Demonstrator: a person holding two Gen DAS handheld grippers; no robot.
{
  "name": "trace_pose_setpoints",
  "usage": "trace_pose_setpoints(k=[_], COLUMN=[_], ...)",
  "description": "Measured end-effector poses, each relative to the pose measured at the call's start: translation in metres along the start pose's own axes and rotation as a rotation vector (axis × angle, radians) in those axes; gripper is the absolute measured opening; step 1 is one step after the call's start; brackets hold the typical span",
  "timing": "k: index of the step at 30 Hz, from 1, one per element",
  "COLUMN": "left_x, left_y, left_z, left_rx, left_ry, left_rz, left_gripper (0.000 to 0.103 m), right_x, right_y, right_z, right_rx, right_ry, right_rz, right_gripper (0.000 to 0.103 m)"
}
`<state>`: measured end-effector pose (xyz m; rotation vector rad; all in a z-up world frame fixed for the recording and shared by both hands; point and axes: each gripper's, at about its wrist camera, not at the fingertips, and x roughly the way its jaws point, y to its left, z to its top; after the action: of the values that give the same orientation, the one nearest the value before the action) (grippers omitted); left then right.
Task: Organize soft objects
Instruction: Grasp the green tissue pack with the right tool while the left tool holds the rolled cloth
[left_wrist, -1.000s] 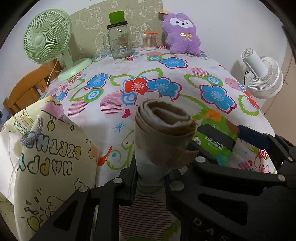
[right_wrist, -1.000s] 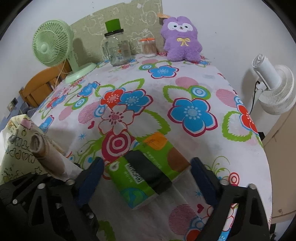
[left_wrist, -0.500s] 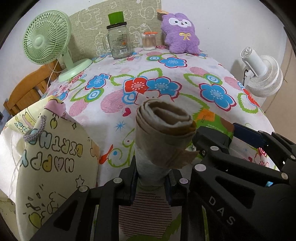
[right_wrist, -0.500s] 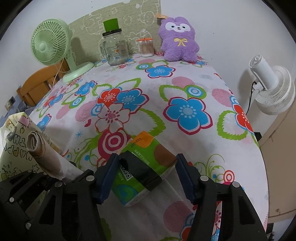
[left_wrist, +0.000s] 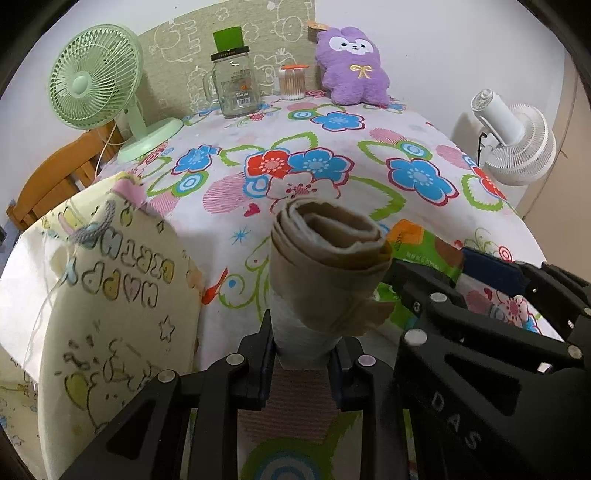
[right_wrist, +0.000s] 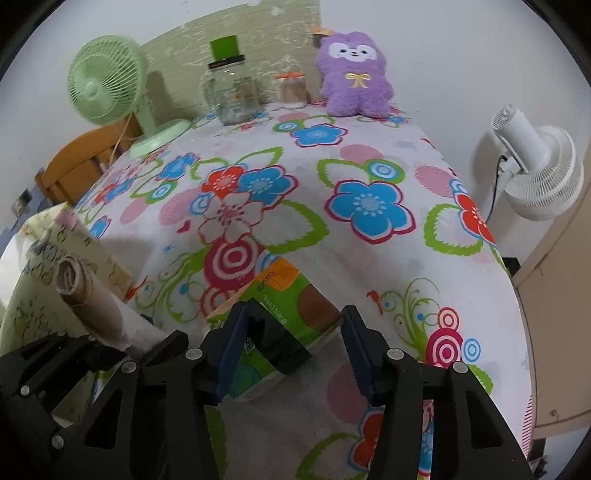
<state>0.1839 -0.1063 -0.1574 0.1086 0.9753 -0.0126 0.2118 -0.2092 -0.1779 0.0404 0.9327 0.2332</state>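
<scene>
My left gripper (left_wrist: 303, 350) is shut on a rolled beige cloth (left_wrist: 325, 258) and holds it upright above the table's front edge. The roll also shows at the left of the right wrist view (right_wrist: 92, 302). My right gripper (right_wrist: 291, 354) has its jaws around a green tissue pack (right_wrist: 280, 325) lying on the flowered tablecloth (right_wrist: 295, 206); the pack fills the gap between the blue pads. The pack shows partly behind the right gripper in the left wrist view (left_wrist: 421, 247). A purple plush toy (left_wrist: 351, 66) sits at the table's far edge.
A cream "Happy Birthday" bag (left_wrist: 92, 295) stands at the left beside the table. A green fan (left_wrist: 96, 81), a glass jar (left_wrist: 236, 85) and a cotton-swab jar (left_wrist: 293, 83) stand at the back. A white fan (right_wrist: 535, 166) stands right of the table; a wooden chair (left_wrist: 55, 173) stands at the left.
My right gripper has moved forward over the tissue pack and narrowed its jaws onto it. My left gripper still holds the roll, shifted slightly.
</scene>
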Motion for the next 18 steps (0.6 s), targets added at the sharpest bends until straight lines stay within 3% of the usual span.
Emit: trace_pose_setpoints(k=[3, 4, 18], left_x=[-0.001, -0.001, -0.003], left_y=[0.002, 0.003, 0.004], left_z=[-0.003, -0.005, -0.007], left_rx=[-0.007, -0.009, -0.013], left_ry=[0.006, 0.012, 0.021], left_rz=[0.011, 0.011, 0.011], left_gripper=[0.024, 0.024, 0.024], right_x=[-0.002, -0.003, 0.016], right_y=[0.005, 0.006, 0.017], right_z=[-0.002, -0.003, 0.000], right_rx=[-0.019, -0.027, -0.058], right_ry=[0.000, -0.009, 0.050], right_rz=[0.016, 0.020, 0.097], right_gripper=[0.083, 0.085, 0.090])
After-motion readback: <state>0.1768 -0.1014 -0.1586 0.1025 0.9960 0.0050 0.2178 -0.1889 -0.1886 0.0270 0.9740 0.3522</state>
